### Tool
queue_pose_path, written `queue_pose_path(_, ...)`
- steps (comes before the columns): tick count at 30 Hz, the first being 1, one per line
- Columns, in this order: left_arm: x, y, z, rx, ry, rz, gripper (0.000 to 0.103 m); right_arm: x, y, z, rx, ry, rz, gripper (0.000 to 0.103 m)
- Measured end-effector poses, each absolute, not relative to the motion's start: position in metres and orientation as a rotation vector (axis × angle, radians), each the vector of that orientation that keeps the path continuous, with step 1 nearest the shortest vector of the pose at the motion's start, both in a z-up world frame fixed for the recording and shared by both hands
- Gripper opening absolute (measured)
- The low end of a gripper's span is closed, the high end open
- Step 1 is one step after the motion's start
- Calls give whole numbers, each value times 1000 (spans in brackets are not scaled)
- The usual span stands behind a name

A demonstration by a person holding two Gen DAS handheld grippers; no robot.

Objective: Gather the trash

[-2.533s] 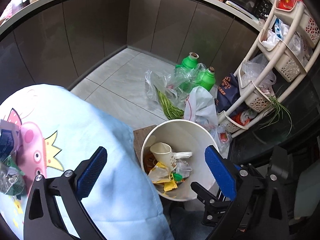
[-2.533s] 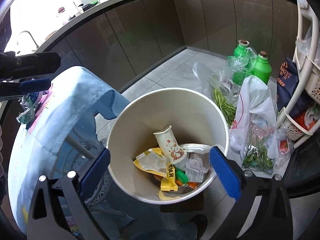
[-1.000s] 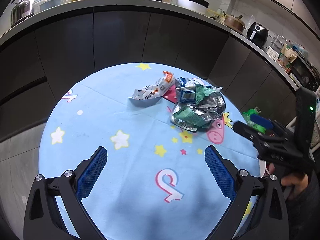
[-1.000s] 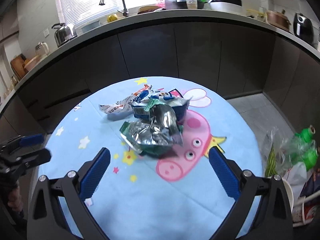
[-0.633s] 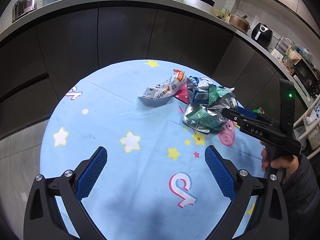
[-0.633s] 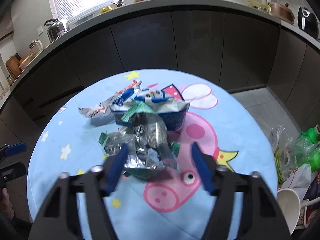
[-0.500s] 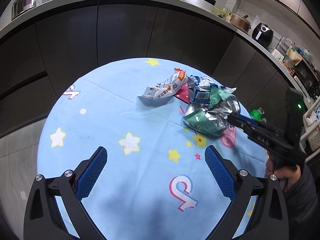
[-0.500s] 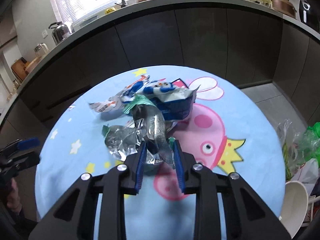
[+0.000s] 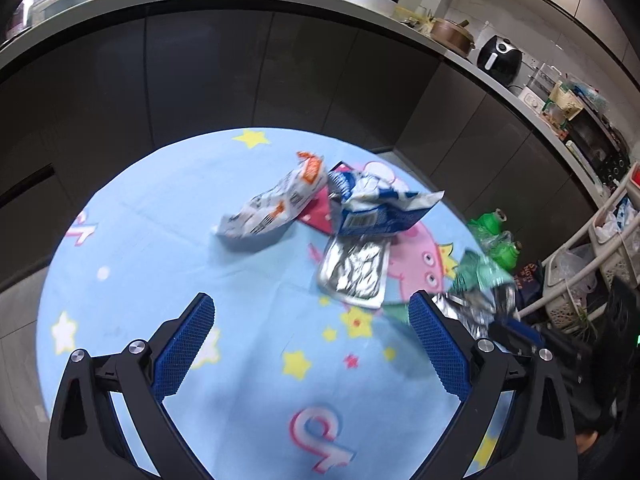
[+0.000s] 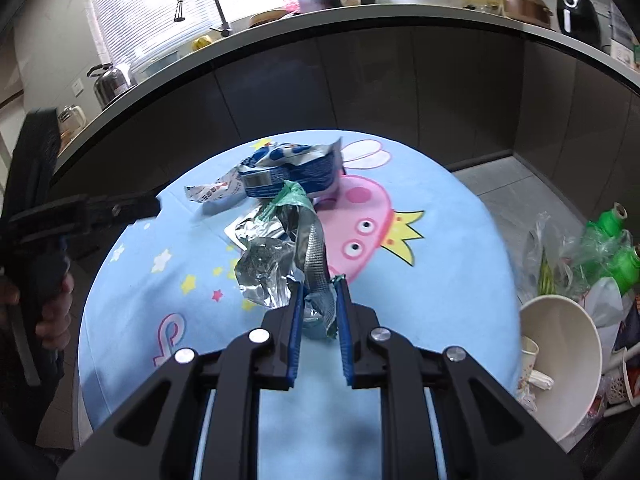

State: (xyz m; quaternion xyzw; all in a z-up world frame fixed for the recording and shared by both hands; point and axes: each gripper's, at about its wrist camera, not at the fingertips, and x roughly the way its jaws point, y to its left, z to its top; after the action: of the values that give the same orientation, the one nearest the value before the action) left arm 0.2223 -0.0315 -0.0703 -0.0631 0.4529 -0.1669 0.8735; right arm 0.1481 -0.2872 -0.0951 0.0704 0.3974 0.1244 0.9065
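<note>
Round table (image 10: 460, 240) under a cartoon cloth. Right gripper (image 10: 319, 292) has just closed on a crinkled foil wrapper (image 10: 280, 264): light, limp, slippery, best pinched at a fold. Left gripper (image 9: 310, 320) gapes wide, empty.

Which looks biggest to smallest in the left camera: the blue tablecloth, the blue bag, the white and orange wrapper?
1. blue tablecloth, far the biggest.
2. blue bag and white and orange wrapper look about alike, so I won't rank them.

Ahead of the tools, a round table (image 9: 160, 240) in blue cartoon cloth carries three crumpled wrappers (image 9: 272, 208).
</note>
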Motion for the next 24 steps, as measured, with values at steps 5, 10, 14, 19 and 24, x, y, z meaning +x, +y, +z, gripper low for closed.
queue_pose_path(5, 266, -52, -70, -209, 980, -402, 86, 140, -297, -94, 154, 811, 238, 18)
queue_pose_path(10, 307, -74, -84, -253, 1040, -445, 73, 138, -299, -93, 151, 804, 235, 18)
queue_pose_path(14, 326, -82, -103, -282, 1091, -444, 57, 137, -303, -92, 159, 803, 227, 18)
queue_pose_path(19, 320, -85, -107, -270, 1111, -481, 7, 132, -309, -90, 168, 793, 219, 18)
queue_pose_path(24, 276, -74, -75, -228, 1026, -512, 5, 126, -308, -84, 173, 777, 218, 18)
